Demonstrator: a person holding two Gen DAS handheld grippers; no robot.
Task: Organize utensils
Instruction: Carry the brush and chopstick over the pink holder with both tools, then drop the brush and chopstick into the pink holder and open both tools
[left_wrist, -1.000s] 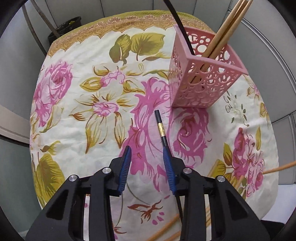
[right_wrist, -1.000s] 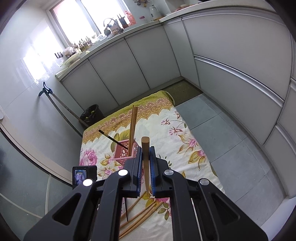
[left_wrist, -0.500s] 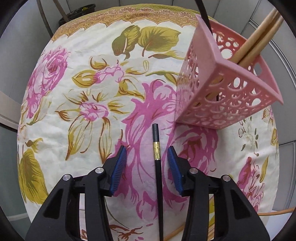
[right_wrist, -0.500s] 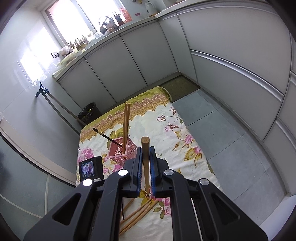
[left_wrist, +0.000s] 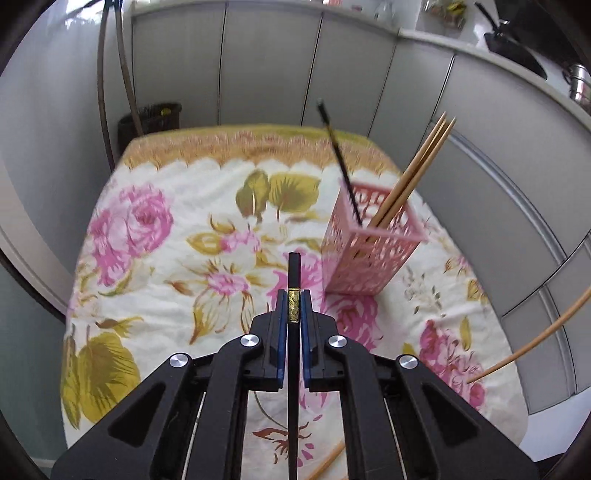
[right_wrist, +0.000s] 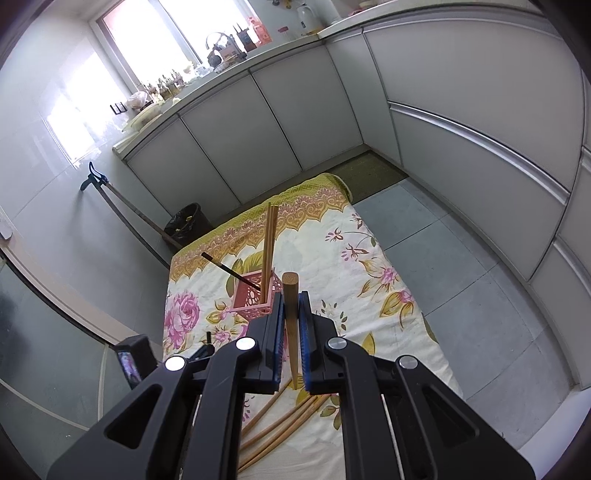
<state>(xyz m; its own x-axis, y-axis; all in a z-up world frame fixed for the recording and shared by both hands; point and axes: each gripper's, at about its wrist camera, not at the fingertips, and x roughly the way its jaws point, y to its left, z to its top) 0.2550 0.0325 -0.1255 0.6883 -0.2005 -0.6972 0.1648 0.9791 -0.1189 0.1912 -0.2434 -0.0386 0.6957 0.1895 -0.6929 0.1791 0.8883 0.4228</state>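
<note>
Left gripper (left_wrist: 294, 310) clamps a black chopstick (left_wrist: 293, 280) at its gold band, the blue pads hard against both sides. Its jaws have just been closing, and the stick now sits pinched between them, its square end poking out ahead toward the pink holder (left_wrist: 369, 251). Gripping near the thick end likely leaves the long thin part trailing back under the tool, so the stick can be tipped upright and fed in.

Right gripper (right_wrist: 290, 332) is shut on a wooden chopstick (right_wrist: 290, 314), round butt end up and forward, held high above the floral cloth (right_wrist: 369, 288). It probably waits its turn while the left hand works.

The pink holder stands upright on the cloth, just right of and beyond the left tool. Inside it lean several bamboo chopsticks (left_wrist: 417, 173) to the right and another black chopstick (left_wrist: 338, 158) to the left. That mate suggests where the held black one belongs.

Loose bamboo chopsticks (right_wrist: 273, 432) lie on the cloth near its front edge, beneath the right tool: still unsorted.
</note>
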